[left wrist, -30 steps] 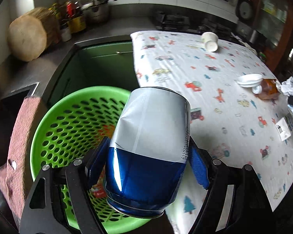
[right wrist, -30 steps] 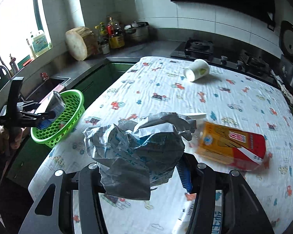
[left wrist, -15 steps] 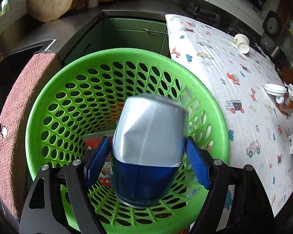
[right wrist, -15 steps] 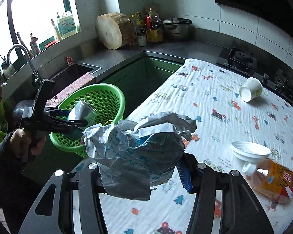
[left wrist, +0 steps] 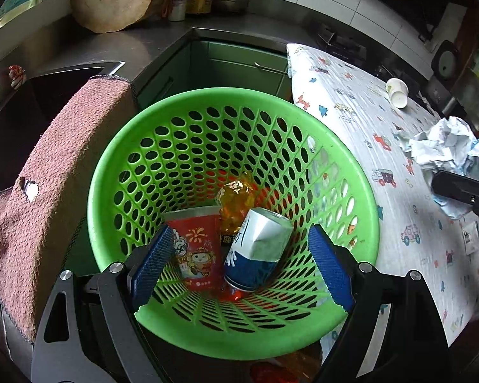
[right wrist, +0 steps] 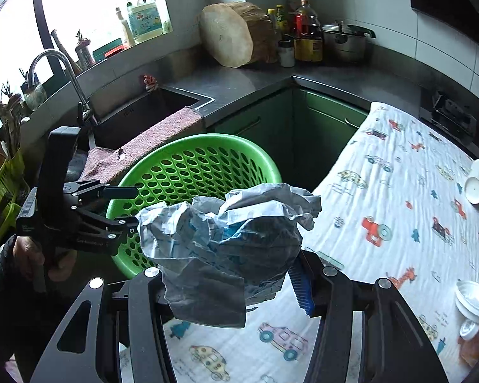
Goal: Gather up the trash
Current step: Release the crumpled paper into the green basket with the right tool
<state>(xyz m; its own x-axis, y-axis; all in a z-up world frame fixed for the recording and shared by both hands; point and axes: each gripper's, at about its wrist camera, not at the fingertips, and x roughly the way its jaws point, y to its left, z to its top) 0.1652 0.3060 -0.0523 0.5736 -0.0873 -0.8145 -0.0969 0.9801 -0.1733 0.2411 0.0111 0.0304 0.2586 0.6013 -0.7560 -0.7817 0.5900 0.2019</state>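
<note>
A dented blue-and-silver drinks can (left wrist: 257, 249) lies tilted in the bottom of a green perforated basket (left wrist: 118, 172), leaning against a red printed carton (left wrist: 196, 245) at its 9 o'clock, with a crumpled golden wrapper (left wrist: 236, 196) just behind at 12 o'clock. The left gripper (left wrist: 239, 261) hangs over the basket's near rim, its jaws opening wide and clear of the can, nothing pressed between the blue pads. At the basket's 9 o'clock a pink towel (left wrist: 41, 185) drapes over the edge of a steel sink (right wrist: 150, 108). At 3 o'clock the desk, covered in a white cloth printed with cartoon vehicles (left wrist: 361, 121), carries an overturned white paper cup (left wrist: 397, 92) near its far end. Over the desk's near edge the right gripper (right wrist: 226, 287) has its jaws closed on a crumpled wad of grey-and-blue paper (right wrist: 226, 233), with the basket just beyond it at 11 o'clock. A white lid (right wrist: 474, 296) and an orange bottle (right wrist: 477, 344) lie at the right gripper's 3 o'clock, near the picture's edge.
</note>
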